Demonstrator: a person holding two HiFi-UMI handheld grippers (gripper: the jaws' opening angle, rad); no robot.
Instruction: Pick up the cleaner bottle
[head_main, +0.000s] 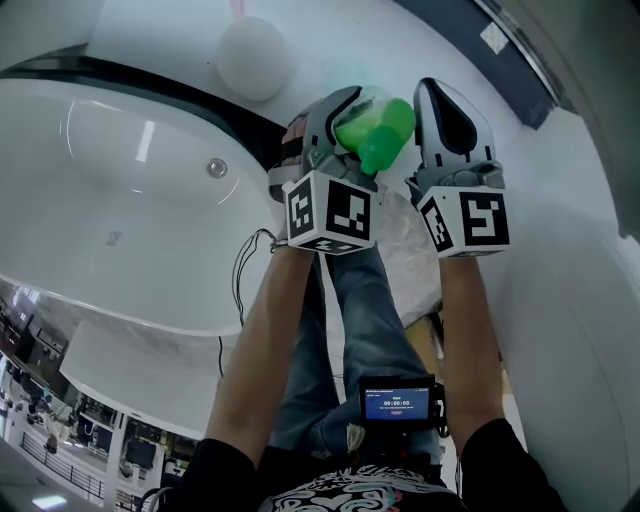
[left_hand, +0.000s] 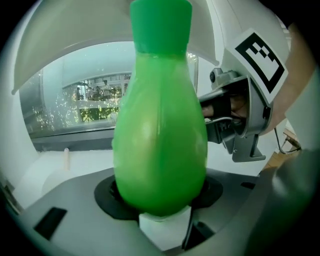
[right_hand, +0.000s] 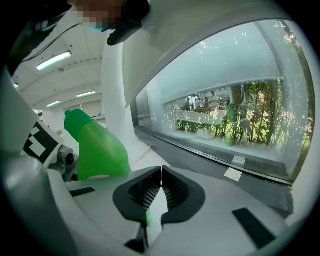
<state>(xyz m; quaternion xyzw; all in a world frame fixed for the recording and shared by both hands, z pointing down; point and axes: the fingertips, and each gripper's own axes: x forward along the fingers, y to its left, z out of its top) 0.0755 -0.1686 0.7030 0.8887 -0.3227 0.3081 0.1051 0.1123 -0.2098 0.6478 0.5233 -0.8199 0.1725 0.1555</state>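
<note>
Head view: left gripper (head_main: 345, 118) holds bright green plastic cleaner bottle (head_main: 378, 130), near white bathtub (head_main: 120, 230). Right gripper (head_main: 447, 105) just beside bottle, on its right.
Left gripper view: jaws clamped on bottle's bulbous body, cap end pointing away.
Right gripper view: jaws pressed together, nothing between. Bottle off to left.

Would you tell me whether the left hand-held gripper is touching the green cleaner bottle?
Touching. The left gripper view shows the left hand-held gripper clamped on the green cleaner bottle, its jaws against both sides.
</note>
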